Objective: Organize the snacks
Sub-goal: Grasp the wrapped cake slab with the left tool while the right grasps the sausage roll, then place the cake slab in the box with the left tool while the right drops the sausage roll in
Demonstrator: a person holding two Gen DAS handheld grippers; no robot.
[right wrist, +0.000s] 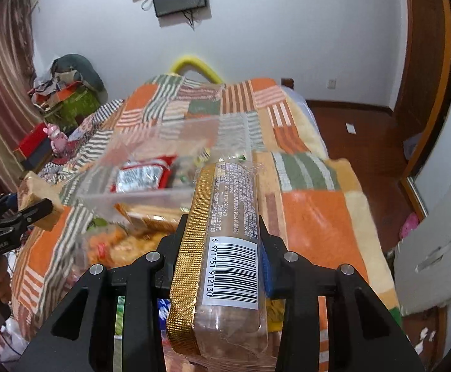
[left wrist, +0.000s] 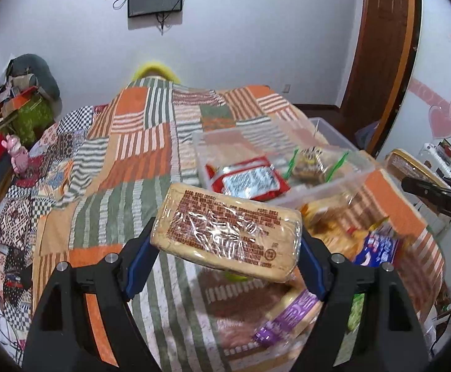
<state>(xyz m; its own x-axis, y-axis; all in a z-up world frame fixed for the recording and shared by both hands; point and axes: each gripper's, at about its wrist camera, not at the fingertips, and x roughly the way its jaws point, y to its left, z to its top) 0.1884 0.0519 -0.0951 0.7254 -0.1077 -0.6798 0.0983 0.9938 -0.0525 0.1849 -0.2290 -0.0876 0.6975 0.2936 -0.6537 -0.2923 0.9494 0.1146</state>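
Note:
My left gripper [left wrist: 227,235] is shut on a tan wrapped cake pack [left wrist: 225,229] with red print, held above the bed. It also shows at the left of the right wrist view [right wrist: 36,204]. My right gripper [right wrist: 223,226] is shut on a long biscuit pack [right wrist: 225,235] with a gold edge and a barcode. A clear plastic bin [left wrist: 333,183] stands on the quilt ahead and holds a red snack packet [left wrist: 247,178] and a green-trimmed packet [left wrist: 312,164]. The bin [right wrist: 151,200] is ahead-left in the right wrist view. Loose snacks [left wrist: 349,235] lie below the grippers.
A patchwork quilt [left wrist: 126,161] covers the bed. A purple-labelled pack [left wrist: 290,316] and a blue pack [left wrist: 380,248] lie near the left gripper. Clutter and a pink toy [left wrist: 16,152] sit at the left. A wooden door [right wrist: 426,62] and floor are at the right.

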